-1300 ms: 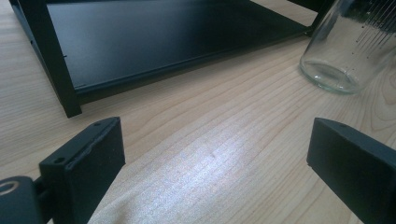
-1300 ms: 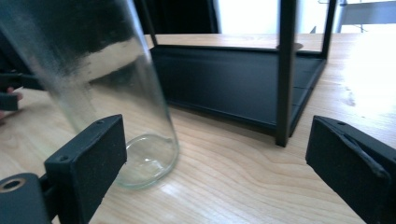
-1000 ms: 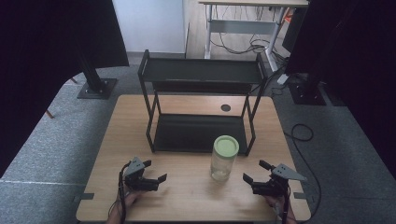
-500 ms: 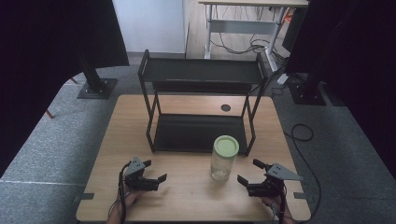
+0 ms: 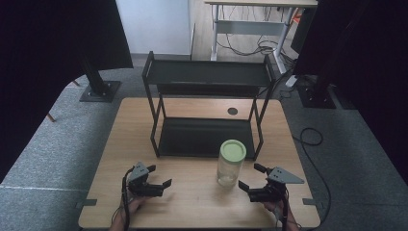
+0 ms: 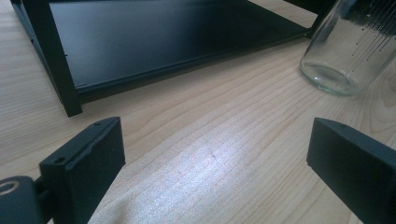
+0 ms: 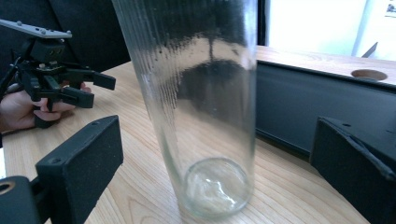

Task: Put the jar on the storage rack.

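The table is light wood w/ visible grain, rectangular, standing on grey carpet floor. Near its back edge, right of centre, is a small round dark hole. On the table stands a black metal rack w/ two levels: the lower shelf lies flat just above the wood, the upper shelf is carried by thin posts. In front of the rack's right post, just beside it, stands a clear glass jar w/ pale green lid, upright, its base directly on the wood. The front part of the table is bare wood btw. the two sides.
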Demonstrator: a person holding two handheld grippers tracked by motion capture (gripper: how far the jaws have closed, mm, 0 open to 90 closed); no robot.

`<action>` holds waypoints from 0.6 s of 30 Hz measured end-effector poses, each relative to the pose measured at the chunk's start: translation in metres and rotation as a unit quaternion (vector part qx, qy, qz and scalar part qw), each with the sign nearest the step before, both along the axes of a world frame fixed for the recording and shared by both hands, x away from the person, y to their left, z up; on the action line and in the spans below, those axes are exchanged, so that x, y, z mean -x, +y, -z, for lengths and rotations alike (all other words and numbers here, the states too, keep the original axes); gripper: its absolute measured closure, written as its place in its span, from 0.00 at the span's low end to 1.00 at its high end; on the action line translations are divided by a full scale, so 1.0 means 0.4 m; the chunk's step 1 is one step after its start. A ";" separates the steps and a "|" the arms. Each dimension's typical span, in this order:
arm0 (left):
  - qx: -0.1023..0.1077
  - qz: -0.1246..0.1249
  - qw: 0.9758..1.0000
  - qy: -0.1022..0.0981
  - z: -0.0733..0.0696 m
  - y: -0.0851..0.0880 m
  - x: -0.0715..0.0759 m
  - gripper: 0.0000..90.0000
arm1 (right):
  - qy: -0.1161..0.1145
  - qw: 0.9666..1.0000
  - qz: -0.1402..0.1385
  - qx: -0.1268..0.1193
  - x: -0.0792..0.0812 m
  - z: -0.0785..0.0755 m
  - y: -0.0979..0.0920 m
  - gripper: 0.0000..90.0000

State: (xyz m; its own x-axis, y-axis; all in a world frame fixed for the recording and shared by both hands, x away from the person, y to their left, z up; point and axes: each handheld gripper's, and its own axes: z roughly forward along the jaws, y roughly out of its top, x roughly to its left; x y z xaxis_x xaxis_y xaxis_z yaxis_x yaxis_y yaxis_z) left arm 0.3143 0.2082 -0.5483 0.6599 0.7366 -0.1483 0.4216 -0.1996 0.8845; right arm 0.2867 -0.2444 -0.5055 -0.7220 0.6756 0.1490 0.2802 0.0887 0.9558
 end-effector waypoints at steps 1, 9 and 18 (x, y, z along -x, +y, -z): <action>0.000 0.001 1.000 0.001 0.000 0.000 0.000 0.05 | 0.000 1.000 -0.002 0.001 -0.002 -0.001 0.003 0.03; 0.000 0.001 1.000 0.002 0.000 0.000 0.000 0.05 | -0.004 1.000 -0.013 0.011 -0.017 -0.011 0.039 0.02; -0.001 0.006 1.000 0.001 0.000 -0.001 0.000 0.06 | -0.004 1.000 -0.017 0.015 -0.029 -0.016 0.054 0.01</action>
State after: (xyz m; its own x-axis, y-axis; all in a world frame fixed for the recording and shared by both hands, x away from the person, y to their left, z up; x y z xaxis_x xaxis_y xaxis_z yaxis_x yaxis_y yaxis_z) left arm 0.3144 0.2078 -0.5483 0.6681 0.7293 -0.1475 0.4210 -0.2071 0.8831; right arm 0.2985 -0.2226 -0.4990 -0.7462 0.6542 0.1234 0.2683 0.1259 0.9551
